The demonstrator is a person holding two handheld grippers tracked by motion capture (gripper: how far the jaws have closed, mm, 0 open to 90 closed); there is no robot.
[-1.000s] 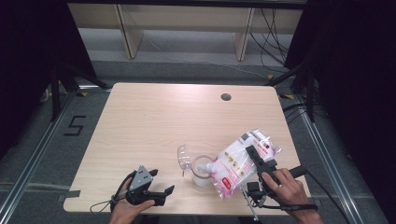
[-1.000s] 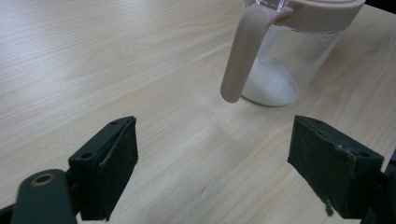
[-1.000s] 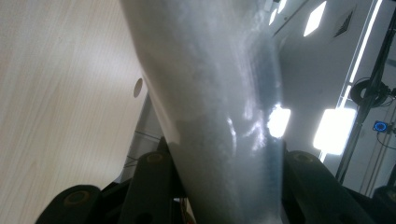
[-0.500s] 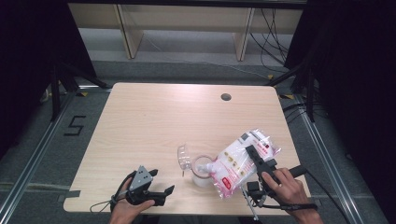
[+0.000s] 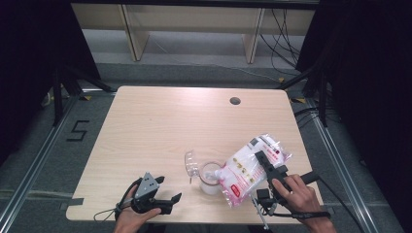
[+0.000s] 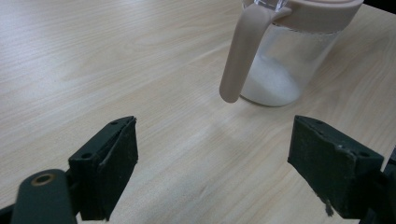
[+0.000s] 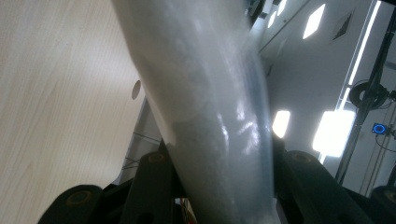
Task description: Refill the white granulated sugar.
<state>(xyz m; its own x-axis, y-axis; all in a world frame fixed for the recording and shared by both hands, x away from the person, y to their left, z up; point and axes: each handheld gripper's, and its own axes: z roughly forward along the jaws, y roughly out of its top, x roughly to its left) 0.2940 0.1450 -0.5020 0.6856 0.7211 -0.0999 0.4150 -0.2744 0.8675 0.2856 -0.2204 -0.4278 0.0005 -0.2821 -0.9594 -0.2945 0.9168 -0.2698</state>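
White powder bag, pinched by the right gripper, tilts over the clear jug near the tabletop's front edge; the left gripper, spread and empty, rests near the front-left corner.

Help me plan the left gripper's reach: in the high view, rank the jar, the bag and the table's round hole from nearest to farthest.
From the left gripper:
1. Jar, to its right.
2. Bag, tilted over the jar, farther right.
3. Round hole, near the far edge.
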